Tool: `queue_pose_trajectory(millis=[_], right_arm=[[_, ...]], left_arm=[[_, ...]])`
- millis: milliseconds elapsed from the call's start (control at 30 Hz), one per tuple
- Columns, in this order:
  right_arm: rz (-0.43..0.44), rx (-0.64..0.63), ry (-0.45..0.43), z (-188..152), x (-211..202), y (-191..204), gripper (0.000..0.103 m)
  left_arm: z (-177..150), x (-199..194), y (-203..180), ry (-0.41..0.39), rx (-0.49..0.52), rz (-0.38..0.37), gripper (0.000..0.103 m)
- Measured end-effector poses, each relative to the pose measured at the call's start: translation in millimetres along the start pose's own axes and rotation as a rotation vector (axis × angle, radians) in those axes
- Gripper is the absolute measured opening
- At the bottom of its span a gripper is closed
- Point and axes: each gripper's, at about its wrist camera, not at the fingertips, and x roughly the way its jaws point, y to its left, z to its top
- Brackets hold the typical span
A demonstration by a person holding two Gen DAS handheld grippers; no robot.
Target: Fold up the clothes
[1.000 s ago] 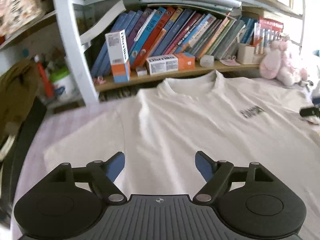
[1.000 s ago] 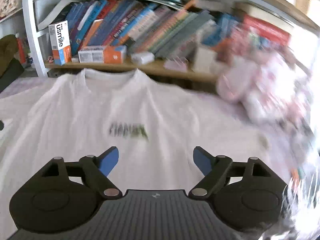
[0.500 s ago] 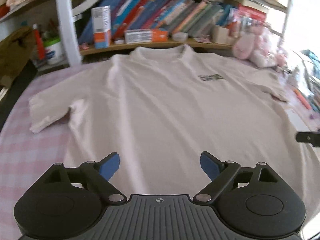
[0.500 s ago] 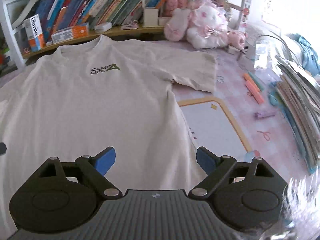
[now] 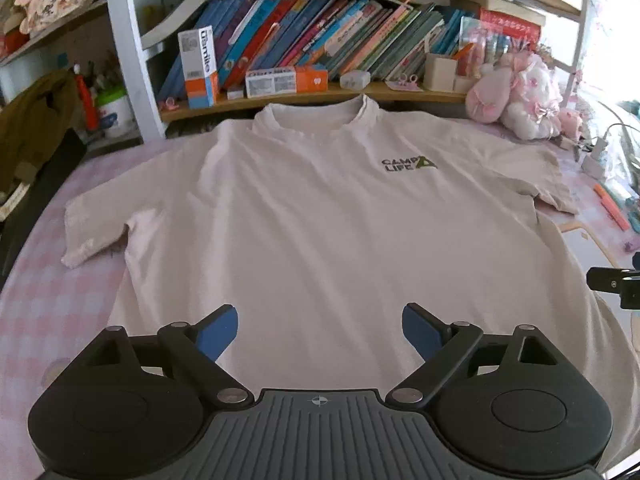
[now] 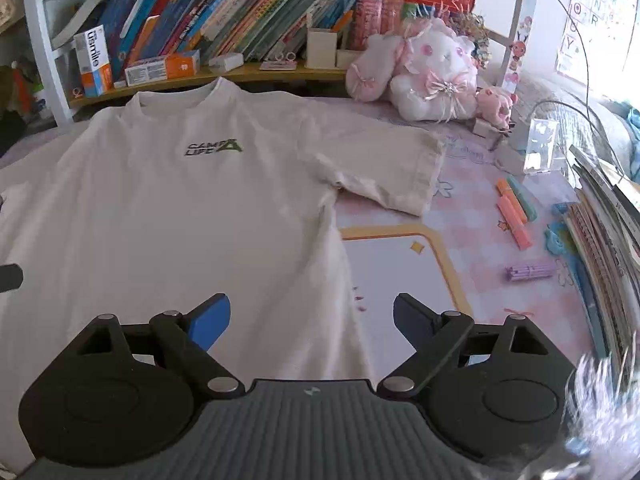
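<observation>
1. A cream T-shirt [image 5: 312, 216] is seen spread flat, front up, on a pink checked worktop [image 5: 52, 300], its collar toward the bookshelf [image 5: 304, 98] at the back.
2. The left claw [image 5: 320, 330] is held over the shirt's lower part; its jaws have just been opening and are now spread wide, with nothing gripped between them.
3. The right claw [image 6: 312, 320] is held above the shirt's right side edge; its jaws have likewise just been opening and are wide apart, empty, with the fabric below.
4. A green "CAMP LIFE" logo [image 6: 214, 148] is shown on the chest.
5. A white board [image 6: 396, 276] is partly covered by the shirt's edge.
6. Pink plush toys [image 6: 432, 80] are set near the right sleeve [image 6: 384, 168].
</observation>
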Motion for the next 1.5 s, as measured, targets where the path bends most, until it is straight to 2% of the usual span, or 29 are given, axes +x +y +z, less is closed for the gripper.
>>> queue_pose_trajectory(millis=[233,600,1067,1300,1400,1500], right_arm=[[0.043,-0.002,0.030,-4.1,12.2,-34.7,0.089],[0.103,-0.056,0.043,-7.7,22.8,-57.2,0.089],[0.119,0.006,0.055,-3.0,40.2,-77.9,0.089],[0.126,0.088,0.035,13.3,52.9,-98.0,0.088],[0.146,0.141,0.037,20.2,60.8,-110.2,0.084],[0.162,0.206,0.054,25.9,70.8,-122.2,0.069]], left_arm=[[-7.0,-2.4,-21.1,0.039,-0.082,0.054,0.092],[-14.5,-4.6,-40.8,0.070,-0.156,0.119,0.092],[-4.7,3.4,-60.1,0.069,-0.080,0.122,0.092],[-0.7,9.8,-57.0,0.056,-0.112,0.117,0.092],[-2.3,12.5,-55.6,0.065,-0.128,0.105,0.092],[-5.5,14.5,-54.0,0.084,-0.134,0.096,0.092]])
